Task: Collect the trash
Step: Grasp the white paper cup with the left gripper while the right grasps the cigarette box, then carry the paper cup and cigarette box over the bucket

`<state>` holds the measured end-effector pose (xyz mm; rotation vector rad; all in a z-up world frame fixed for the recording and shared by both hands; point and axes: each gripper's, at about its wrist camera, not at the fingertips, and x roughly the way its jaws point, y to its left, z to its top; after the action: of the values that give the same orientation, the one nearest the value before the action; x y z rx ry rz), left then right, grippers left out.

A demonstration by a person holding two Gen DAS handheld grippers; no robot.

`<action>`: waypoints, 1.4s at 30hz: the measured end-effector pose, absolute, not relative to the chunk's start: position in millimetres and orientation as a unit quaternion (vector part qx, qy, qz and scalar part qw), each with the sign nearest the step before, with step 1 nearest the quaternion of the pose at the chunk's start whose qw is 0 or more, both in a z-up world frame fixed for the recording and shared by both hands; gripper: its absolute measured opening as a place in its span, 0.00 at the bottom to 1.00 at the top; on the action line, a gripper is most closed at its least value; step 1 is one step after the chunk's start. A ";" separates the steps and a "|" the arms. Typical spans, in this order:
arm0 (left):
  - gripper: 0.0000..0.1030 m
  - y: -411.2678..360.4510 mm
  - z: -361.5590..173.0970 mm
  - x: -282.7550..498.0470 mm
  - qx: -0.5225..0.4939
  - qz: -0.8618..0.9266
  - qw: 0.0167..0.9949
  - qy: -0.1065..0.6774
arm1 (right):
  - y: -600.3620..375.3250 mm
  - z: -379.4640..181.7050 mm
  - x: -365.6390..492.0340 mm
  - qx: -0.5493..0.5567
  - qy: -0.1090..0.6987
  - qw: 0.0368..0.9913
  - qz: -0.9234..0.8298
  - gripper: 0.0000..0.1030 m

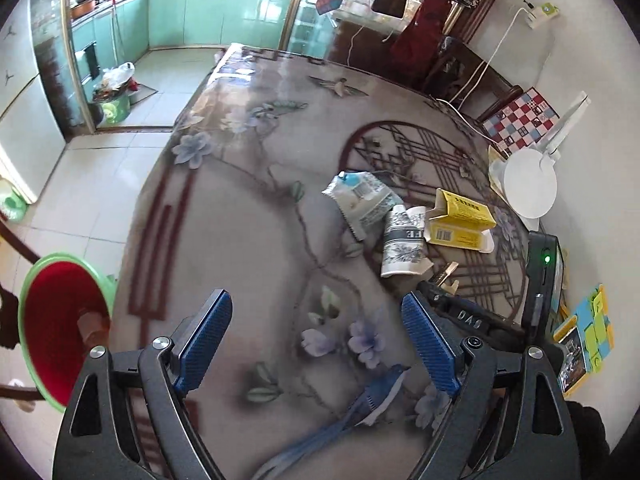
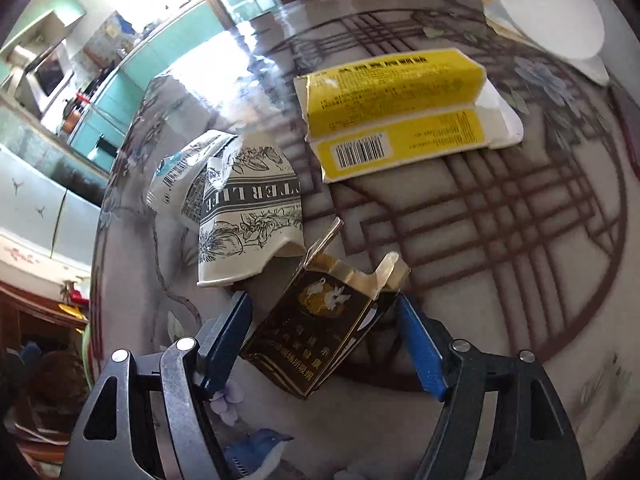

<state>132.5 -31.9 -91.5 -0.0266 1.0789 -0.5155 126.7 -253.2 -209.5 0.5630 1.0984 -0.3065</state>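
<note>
Table edge: the round table (image 1: 248,208) curves away on the left, tiled floor beyond it; a green-rimmed red bin (image 1: 60,328) stands just off that edge, low at the left.
Open room: the left half of the tabletop is bare glossy surface; the right side is crowded by a white lamp base (image 1: 530,186), a checkered box (image 1: 520,120) and coloured booklets (image 1: 584,336) along the wall.
Surface: shiny printed cover with flowers, a blue bird and a dark red lattice circle, throwing strong glare.
Trash cluster: a crinkled foil snack wrapper (image 2: 180,184), a crushed paper cup (image 2: 248,216) with leaf print lying on its side and touching the wrapper, and a flattened yellow carton (image 2: 400,120) with a barcode, just beside the cup.
Cigarette pack: dark, gold-trimmed cigarette pack (image 2: 320,328), torn open at the top, tilted (its lower corner points toward the camera).
Right gripper (image 2: 324,344): blue ribbed pads spread wide on either side of the pack; whether either pad touches it I cannot tell.
Left gripper (image 1: 316,344): spread wide over bare tabletop, holding nothing, well apart from the cluster.
</note>
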 end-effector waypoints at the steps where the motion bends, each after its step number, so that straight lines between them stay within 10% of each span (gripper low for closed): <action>1: 0.85 -40.3 -92.4 133.3 -0.009 -0.244 0.825 0.509 | -254.8 -208.8 126.9 0.250 0.512 0.810 -0.139 0.45; 4: 0.85 -71.8 -99.8 139.0 -0.001 -0.248 0.818 0.518 | -271.3 -205.8 114.6 0.270 0.503 0.815 -0.104 0.32; 16: 0.83 -178.5 -175.5 175.3 0.031 -0.249 0.764 0.594 | -349.8 -189.1 28.6 0.287 0.479 0.815 -0.156 0.32; 21: 0.44 -179.6 -177.2 164.2 0.071 -0.267 0.769 0.576 | -348.7 -190.4 19.1 0.288 0.478 0.816 -0.151 0.32; 42: 0.44 -50.5 -110.8 115.5 0.059 -0.275 0.817 0.504 | -234.5 -154.9 36.6 0.209 0.479 0.846 -0.106 0.33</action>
<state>115.5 -50.5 -110.8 0.1256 1.0746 -0.5871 36.6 -234.5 -154.9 0.4402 1.0097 -0.2230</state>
